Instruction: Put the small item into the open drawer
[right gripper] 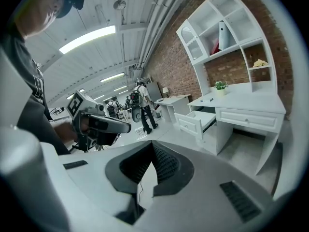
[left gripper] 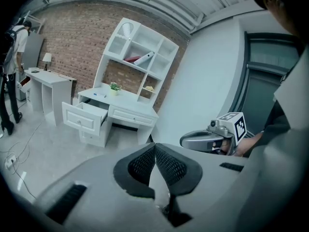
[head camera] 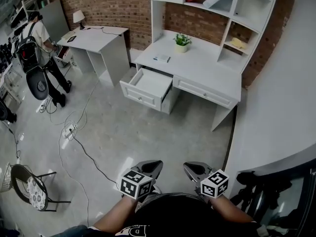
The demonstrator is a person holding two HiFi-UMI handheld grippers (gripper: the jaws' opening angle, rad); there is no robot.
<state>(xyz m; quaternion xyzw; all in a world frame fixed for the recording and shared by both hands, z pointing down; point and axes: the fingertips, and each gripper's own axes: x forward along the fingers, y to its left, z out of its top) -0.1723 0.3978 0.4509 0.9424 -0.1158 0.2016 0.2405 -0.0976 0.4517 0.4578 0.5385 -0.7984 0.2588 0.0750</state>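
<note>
Zero contact yet, approach stage. Desk (head camera: 207, 63) well ahead; open drawer (head camera: 143, 97) at desk's front left, small item (head camera: 161, 59) on desktop just behind drawer. Next: close in on desk, open one claw over item. Left gripper (head camera: 154, 167) and right gripper (head camera: 193, 169) low, side by side, far short of desk, both clamped shut, empty.
</note>
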